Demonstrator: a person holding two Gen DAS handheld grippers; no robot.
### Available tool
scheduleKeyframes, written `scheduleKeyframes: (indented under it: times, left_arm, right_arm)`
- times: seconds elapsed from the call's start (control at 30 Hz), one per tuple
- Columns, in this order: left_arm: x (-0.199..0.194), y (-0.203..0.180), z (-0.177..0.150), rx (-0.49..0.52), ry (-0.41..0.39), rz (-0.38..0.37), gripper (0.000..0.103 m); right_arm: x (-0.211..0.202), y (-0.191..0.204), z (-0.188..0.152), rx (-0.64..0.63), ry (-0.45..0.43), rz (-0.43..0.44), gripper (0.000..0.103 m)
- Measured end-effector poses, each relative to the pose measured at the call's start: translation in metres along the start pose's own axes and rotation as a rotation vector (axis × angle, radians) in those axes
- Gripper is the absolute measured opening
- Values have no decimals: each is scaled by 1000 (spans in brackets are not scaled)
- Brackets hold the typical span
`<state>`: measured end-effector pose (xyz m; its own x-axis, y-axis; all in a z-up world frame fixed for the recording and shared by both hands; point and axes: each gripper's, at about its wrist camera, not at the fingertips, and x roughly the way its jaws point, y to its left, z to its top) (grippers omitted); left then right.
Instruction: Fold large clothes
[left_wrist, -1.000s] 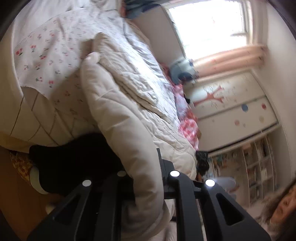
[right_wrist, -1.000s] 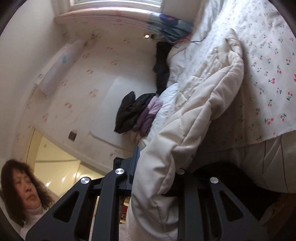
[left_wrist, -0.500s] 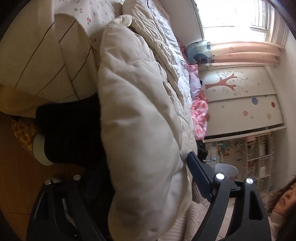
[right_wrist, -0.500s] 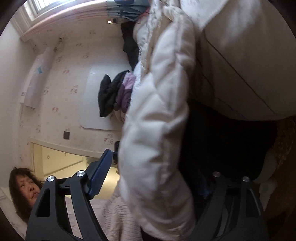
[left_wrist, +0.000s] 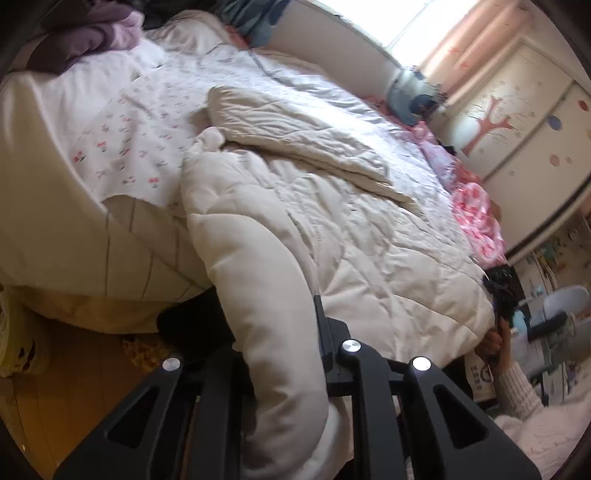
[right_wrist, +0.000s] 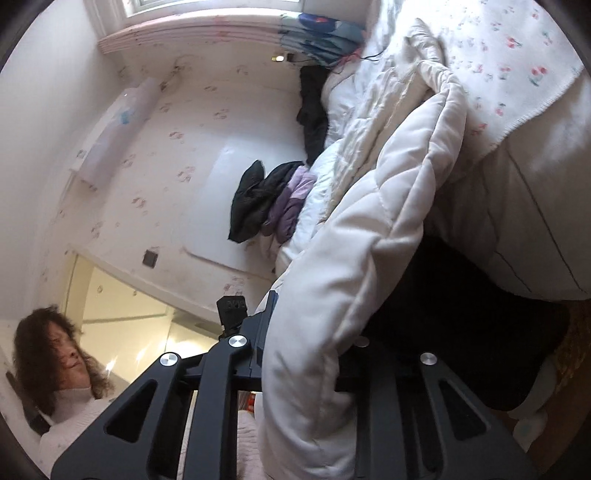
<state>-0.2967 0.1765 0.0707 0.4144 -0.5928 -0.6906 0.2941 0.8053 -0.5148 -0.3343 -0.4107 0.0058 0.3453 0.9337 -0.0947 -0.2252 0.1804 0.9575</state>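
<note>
Both tools closing, a thick padded fold between the jaws of each.

The left tool (left_wrist: 280, 354) fills the bottom of its frame, black jaws closing and pressing on the cream quilted coat (left_wrist: 273, 295) that runs down between them. The right tool (right_wrist: 306, 354) sits low centre in its own view, jaws likewise closing and pinching the same coat. At the lower right of the left view, a hand (left_wrist: 493, 341) in a white knit sleeve (left_wrist: 517, 387) shows.

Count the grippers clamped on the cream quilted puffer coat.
2. The left gripper is closing on the cream quilted puffer coat where its padded edge hangs off the bed; the right gripper is closing on its other hanging edge.
</note>
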Motion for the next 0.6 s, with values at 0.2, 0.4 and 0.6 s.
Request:
scheduleKeyframes:
  times: [0.2,0.4,0.6]
  left_arm:
    - [28,35,-12,-140,95,-72,52]
    - [33,46,-21,-217,88,-147,46]
    - [7,45,-14,-277,-25,-273,13]
  right_arm:
    - [9,-37,-14,120,92,-104,58]
    - [9,-24,-20,42,5,-77,32]
    - [5,24,-12,-50,-101,-12,17]
